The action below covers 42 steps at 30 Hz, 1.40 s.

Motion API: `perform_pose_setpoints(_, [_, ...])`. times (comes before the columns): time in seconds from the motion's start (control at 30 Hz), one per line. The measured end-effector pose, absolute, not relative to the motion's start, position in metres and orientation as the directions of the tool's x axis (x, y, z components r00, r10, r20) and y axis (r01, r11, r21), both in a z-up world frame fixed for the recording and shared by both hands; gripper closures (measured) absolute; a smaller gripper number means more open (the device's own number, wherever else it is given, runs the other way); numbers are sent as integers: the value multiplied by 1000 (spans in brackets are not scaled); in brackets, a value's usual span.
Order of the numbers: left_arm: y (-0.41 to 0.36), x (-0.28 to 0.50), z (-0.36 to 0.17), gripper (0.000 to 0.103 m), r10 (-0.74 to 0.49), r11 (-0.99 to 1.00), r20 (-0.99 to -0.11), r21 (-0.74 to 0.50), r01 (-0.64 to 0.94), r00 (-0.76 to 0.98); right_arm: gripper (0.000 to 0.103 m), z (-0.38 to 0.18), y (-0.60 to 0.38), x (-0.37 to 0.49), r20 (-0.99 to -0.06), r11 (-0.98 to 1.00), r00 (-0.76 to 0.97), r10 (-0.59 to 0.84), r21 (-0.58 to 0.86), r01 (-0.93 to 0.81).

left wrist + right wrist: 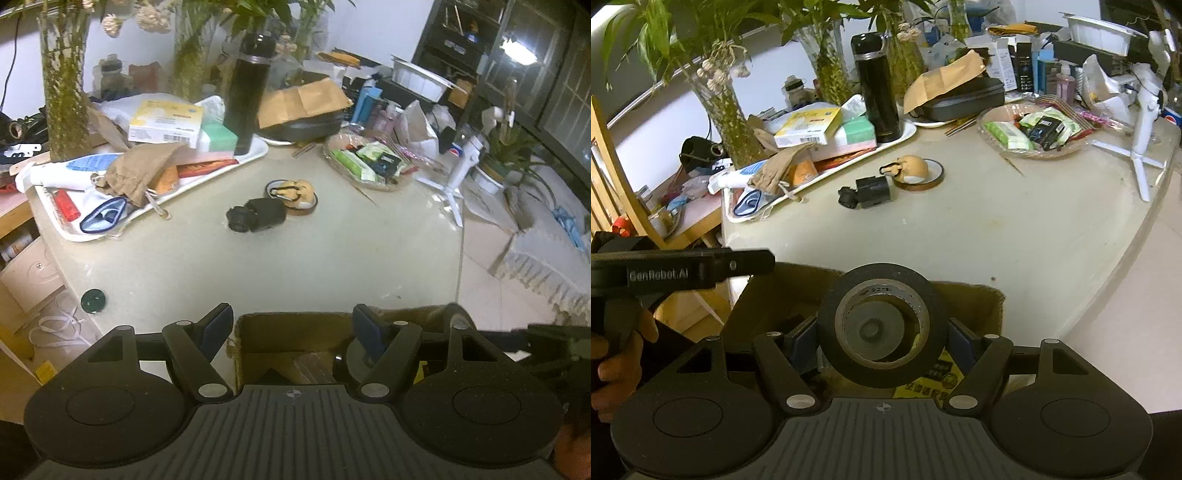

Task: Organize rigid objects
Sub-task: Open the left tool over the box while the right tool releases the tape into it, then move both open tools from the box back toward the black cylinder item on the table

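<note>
An open cardboard box sits at the near edge of the pale surface, brown and rough-walled, with a yellow printed packet lying inside. Above it the right gripper is clamped on a black tape roll, a wide ring with a grey core, its blue pads pressing either side. The left gripper hangs over the same box with its jaws apart and nothing between them; a hand grasps its handle.

Out on the surface, well apart from the box, lies a small black blocky device with a round knob end. Just beside it is a thin amber tape ring with a tan, egg-shaped item and a carabiner resting on it. A dark green round cap lies alone near the left edge.

Farther back a white tray holds a tall black flask, a yellow and white carton, a mint green box, a brown drawstring pouch, a red lighter and a blue-rimmed case. A shallow clear bowl holds green packets and a small black box. Glass vases of green stems, a dark case under brown paper and a white tripod stand crowd the far rim.
</note>
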<state>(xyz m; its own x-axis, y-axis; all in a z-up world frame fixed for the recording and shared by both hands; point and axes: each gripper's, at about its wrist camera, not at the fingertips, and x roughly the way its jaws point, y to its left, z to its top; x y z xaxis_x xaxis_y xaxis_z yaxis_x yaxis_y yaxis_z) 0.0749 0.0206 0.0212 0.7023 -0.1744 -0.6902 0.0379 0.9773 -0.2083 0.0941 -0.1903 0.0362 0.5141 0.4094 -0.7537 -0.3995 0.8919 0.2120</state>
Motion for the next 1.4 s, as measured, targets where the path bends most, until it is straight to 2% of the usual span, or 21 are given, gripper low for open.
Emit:
perform_pose_setpoints(0.5, [25, 76, 22, 32, -165, 977, -676, -209, 27, 718, 27, 29, -170, 88, -763, 838, 444, 470, 226, -497])
perform_pose_setpoints(0.53, [25, 75, 22, 32, -163, 978, -676, -208, 26, 719, 25, 27, -168, 88, -765, 835, 439, 471, 226, -502])
perform_pose_setpoints(0.6, [26, 75, 22, 32, -157, 978, -676, -206, 20, 720, 13, 25, -167, 88, -761, 832, 442, 476, 225, -507])
perform_pose_setpoints(0.77, [29, 75, 21, 32, -142, 979, -682, -204, 0, 718, 4, 25, -172, 90, -736, 835, 474, 483, 225, -502])
perform_pose_setpoints(1.2, [31, 74, 23, 32, -132, 981, -673, -194, -2, 727, 0, 28, -182, 94, -697, 848, 520, 494, 253, -466])
perform_pose_setpoints(1.4, [49, 70, 34, 32, -110, 977, -629, -212, -34, 770, 0, 33, -189, 98, -673, 847, 538, 508, 278, -453])
